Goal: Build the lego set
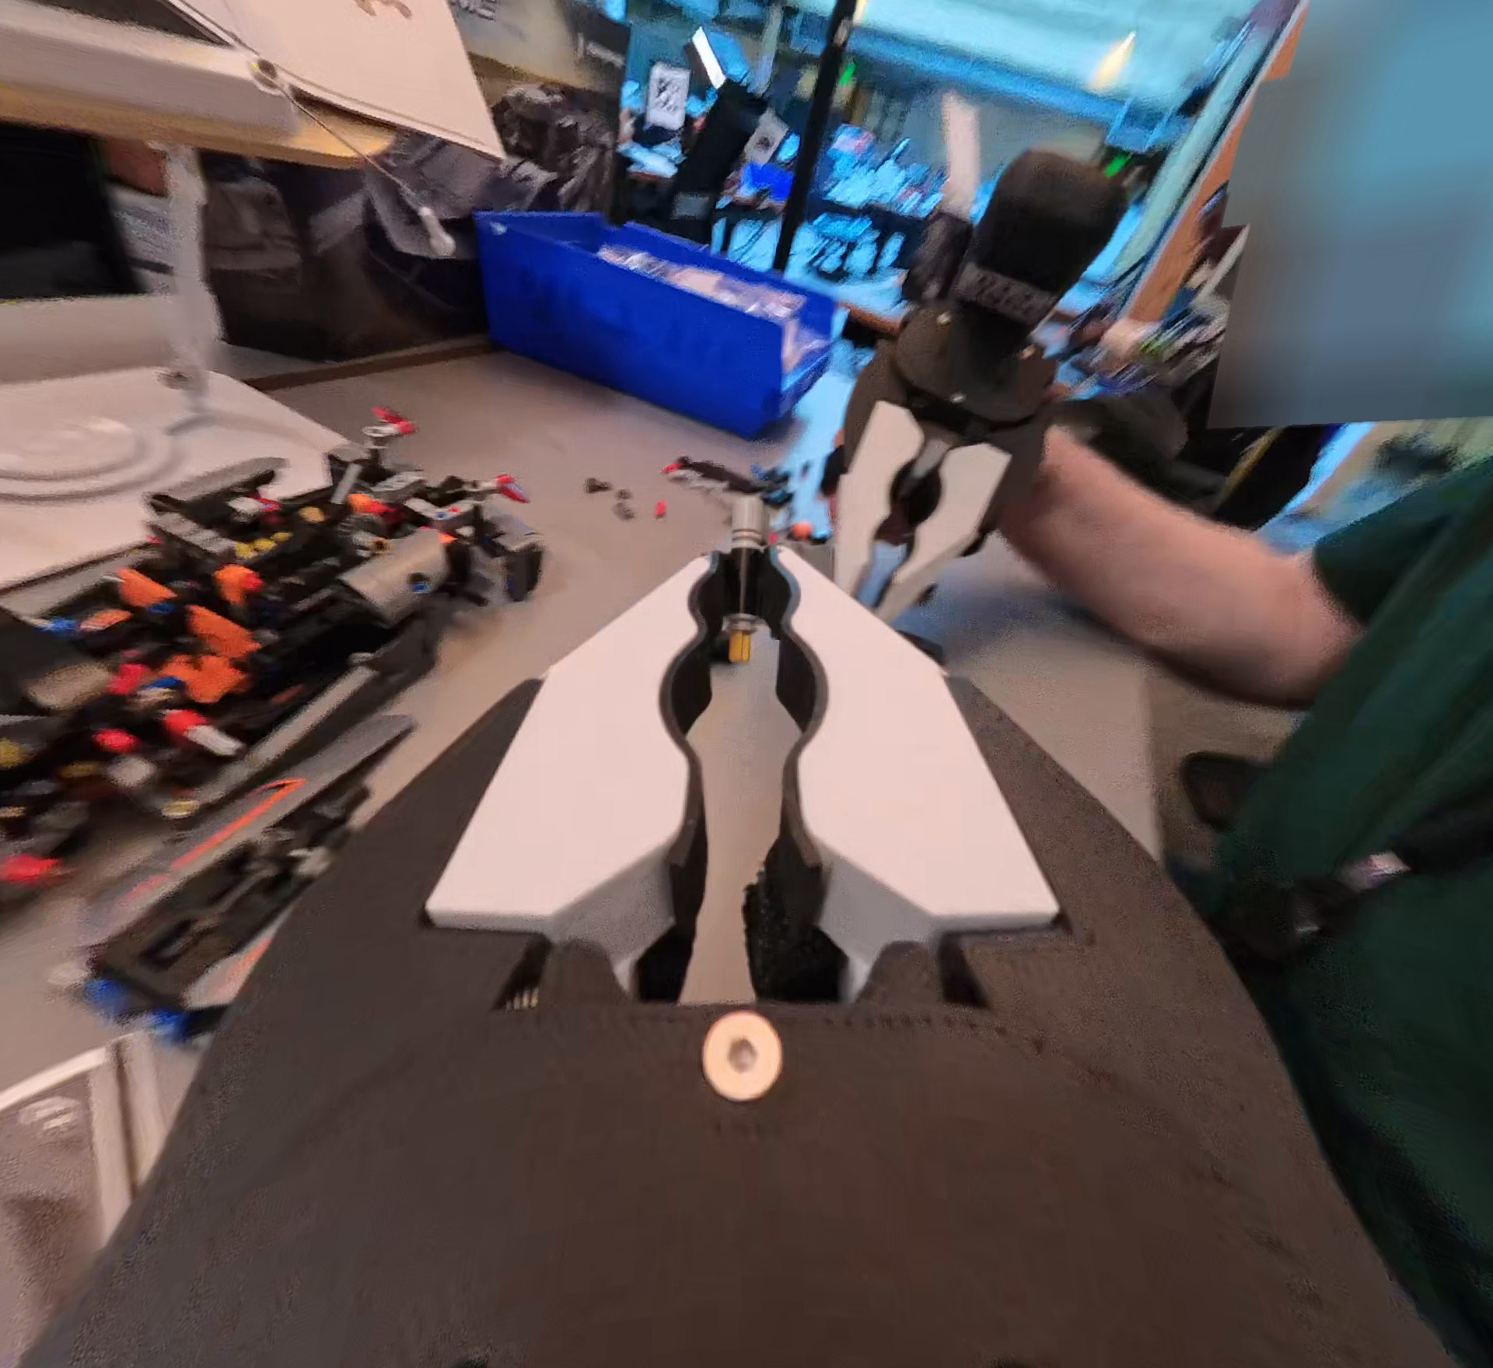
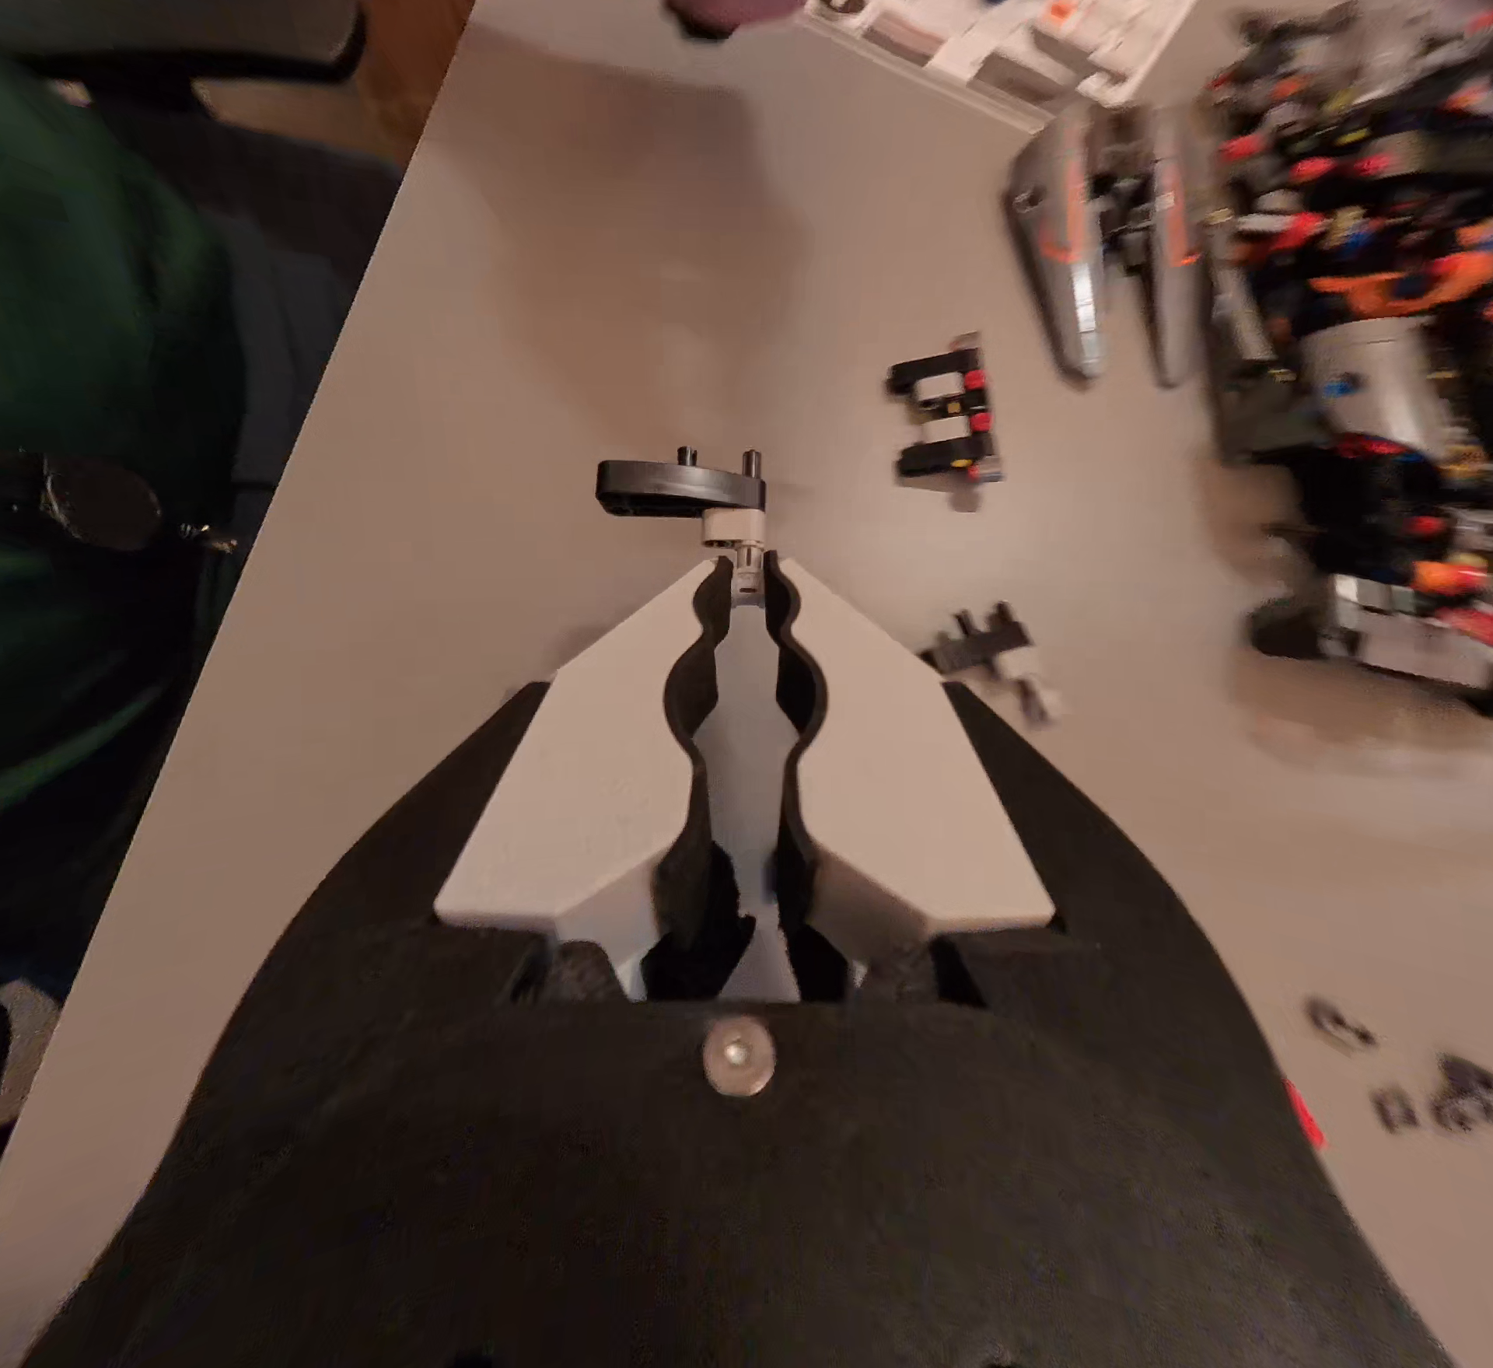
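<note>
Left gripper [image 1: 743,562] clamps shock absorber [image 1: 745,578]; right gripper [image 2: 745,562] pinches black lever assembly [image 2: 683,493] by pale stub. I fear tip-only holds twist out on mating.

Pale grey-white table [image 2: 614,263], edge running diagonally at left in right wrist view. On it: large partly built lego model [image 2: 1365,392] in black, grey, orange, red at right; two grey curved panels [image 2: 1107,254] just beside model; open instruction sheet [image 2: 1042,12] at far end; small black-and-white subassembly [image 2: 949,416] mid-table; loose dark pieces [image 2: 990,646] near it. Blue bin [image 1: 646,327] at table's far side, holding clear bags; scattered small parts [image 1: 622,501] before it.
</note>
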`<state>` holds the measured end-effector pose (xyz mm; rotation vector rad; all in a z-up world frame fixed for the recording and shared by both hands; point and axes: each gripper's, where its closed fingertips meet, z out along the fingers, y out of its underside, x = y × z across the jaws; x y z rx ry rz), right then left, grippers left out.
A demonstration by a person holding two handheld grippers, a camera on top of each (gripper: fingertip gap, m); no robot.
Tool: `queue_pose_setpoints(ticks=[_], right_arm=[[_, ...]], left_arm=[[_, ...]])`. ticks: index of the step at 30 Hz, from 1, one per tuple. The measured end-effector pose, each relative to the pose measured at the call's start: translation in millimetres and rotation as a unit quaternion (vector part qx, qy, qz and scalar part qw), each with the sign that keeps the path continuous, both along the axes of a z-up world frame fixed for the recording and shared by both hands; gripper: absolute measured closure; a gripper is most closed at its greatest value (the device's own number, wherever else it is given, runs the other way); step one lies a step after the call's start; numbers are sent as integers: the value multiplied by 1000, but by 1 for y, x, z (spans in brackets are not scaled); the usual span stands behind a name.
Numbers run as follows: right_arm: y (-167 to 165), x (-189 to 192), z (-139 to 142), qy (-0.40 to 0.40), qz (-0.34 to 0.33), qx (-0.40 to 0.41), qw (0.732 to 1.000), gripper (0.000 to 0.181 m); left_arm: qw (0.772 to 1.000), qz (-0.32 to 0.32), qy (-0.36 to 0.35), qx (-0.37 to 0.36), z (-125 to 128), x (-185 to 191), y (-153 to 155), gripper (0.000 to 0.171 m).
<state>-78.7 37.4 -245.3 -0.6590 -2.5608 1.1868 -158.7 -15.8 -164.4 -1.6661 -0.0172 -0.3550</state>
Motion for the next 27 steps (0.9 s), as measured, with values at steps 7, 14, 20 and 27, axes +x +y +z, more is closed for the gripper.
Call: queue_pose_setpoints(ticks=[7, 14, 20, 27], right_arm=[[-24, 12, -41, -51, 50, 68, 995, 176], [-25, 10, -43, -60, 45, 61, 995, 163], [-18, -20, 8, -22, -42, -36, 998, 160], [-10, -58, 101, 7, -176, -247, 953, 158]], left_arm=[[958, 81, 269, -56, -6, -2, 2, 165], [940, 97, 321, -69, -9, -5, 7, 165], [943, 103, 314, -33, 5, -7, 11, 165], [914, 117, 389, -3, 22, 1, 22, 165]])
